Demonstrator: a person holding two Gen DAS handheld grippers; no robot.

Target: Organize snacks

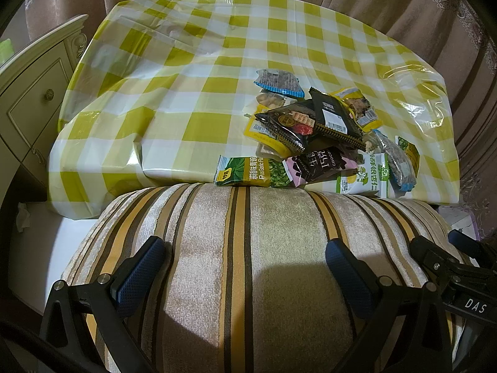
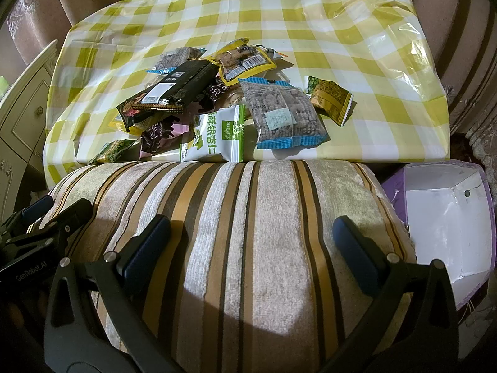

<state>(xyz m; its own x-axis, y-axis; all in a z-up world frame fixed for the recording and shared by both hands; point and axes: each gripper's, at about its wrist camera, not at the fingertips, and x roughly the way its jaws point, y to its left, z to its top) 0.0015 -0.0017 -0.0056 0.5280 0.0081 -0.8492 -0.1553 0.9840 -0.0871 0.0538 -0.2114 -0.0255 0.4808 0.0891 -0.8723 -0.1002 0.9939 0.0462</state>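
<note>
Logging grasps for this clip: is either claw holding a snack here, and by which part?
Nothing is held. The left claw and right claw are both open above the striped cushion; the snacks lie untouched.

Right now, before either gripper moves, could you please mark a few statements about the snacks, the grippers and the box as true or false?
1. Both grippers hold a snack packet. False: the left gripper and right gripper are open and empty above the striped cushion.
2. The snack pile lies on a yellow-and-white checked tablecloth. True.
3. A black packet rests on top of the pile. True.
4. The white-lined purple box is full of snacks. False: nothing shows inside it.
5. The clear blue-edged packet stands upright. False: it lies flat.
</note>
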